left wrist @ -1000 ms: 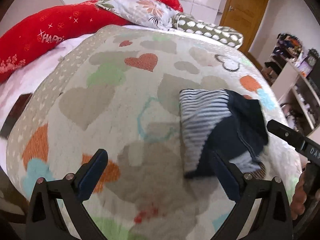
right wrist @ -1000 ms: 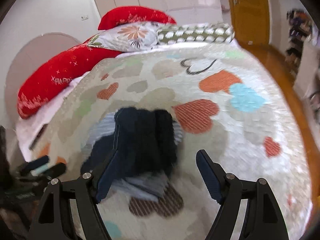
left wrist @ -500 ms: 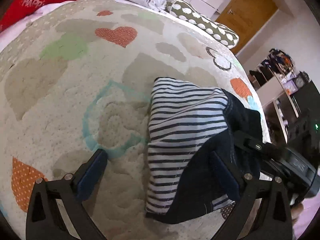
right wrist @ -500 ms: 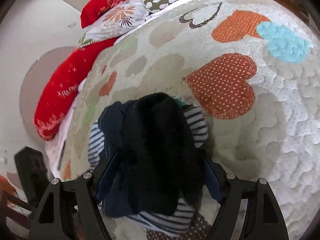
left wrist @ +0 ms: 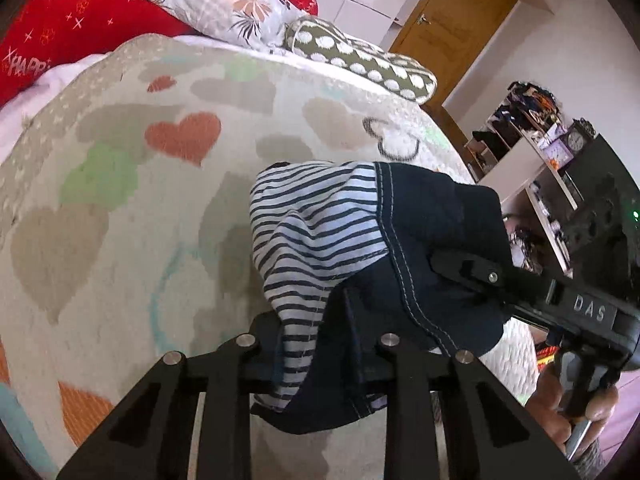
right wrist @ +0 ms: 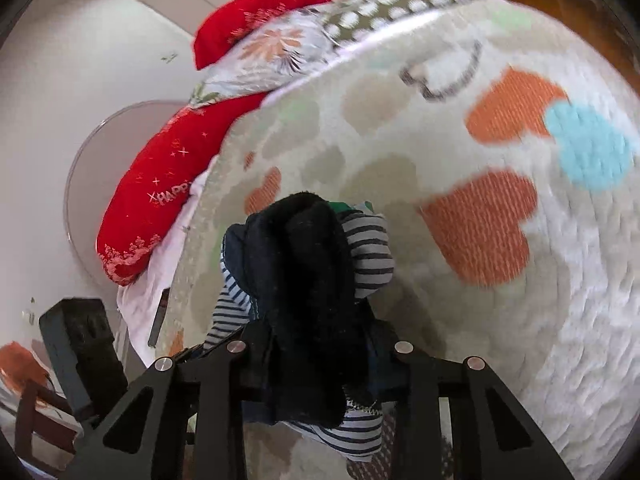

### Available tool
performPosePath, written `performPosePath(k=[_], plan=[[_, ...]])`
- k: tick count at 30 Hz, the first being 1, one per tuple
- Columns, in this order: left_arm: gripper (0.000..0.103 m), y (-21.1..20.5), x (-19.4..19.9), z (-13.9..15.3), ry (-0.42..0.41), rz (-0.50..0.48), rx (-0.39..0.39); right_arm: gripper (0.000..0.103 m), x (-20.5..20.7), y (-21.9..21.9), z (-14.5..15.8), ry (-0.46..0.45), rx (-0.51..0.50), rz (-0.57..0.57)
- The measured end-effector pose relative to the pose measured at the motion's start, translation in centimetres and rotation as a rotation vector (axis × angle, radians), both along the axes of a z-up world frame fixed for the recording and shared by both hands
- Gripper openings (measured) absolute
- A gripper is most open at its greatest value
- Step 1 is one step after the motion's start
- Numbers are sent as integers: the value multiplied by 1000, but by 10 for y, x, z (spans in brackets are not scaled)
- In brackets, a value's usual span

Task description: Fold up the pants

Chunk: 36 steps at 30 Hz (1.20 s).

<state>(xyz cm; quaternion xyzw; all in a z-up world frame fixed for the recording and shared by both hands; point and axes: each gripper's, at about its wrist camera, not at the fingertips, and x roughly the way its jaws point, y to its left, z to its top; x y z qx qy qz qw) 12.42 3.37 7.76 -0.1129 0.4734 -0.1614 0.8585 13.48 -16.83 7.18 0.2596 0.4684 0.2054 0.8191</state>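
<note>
The pants (left wrist: 360,264) are dark navy with a blue-and-white striped lining, bunched on the heart-patterned bed quilt (left wrist: 120,208). My left gripper (left wrist: 318,364) is shut on the near edge of the pants. My right gripper (right wrist: 316,364) is shut on the dark bunched part of the pants (right wrist: 308,280). The right gripper's body (left wrist: 560,300) reaches in from the right in the left wrist view. The fingertips of both grippers are hidden in the cloth.
Red pillows (left wrist: 68,28), a floral pillow (left wrist: 232,4) and a dotted bolster (left wrist: 360,56) lie at the head of the bed. A wooden door (left wrist: 452,20) and cluttered shelves (left wrist: 532,128) stand to the right. The left gripper's body (right wrist: 80,344) shows at the bed's left edge.
Both grippers have moved in on the pants and closed from open. The cloth is now bunched and raised between them.
</note>
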Motion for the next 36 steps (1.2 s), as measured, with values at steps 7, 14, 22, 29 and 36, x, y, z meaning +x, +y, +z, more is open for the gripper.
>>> performPosePath(k=[7,14,22,29,36], plan=[[31,-5,65,-15,27,61,47,37,49,5,9,-24,-96,-38],[62,23,63,-52,74,108,38,49,73,6,-23,-15,-351,-68],[68,43,12,-34,15,203,113,48,31,26,42,-313,-556,-139],[72,34,-47,-2,-114,243,243,47,72,17,-27,-6,-477,-99],[93,19,-105,43,-329,364,346,54,-26,-11,27,-207,-420,-169]])
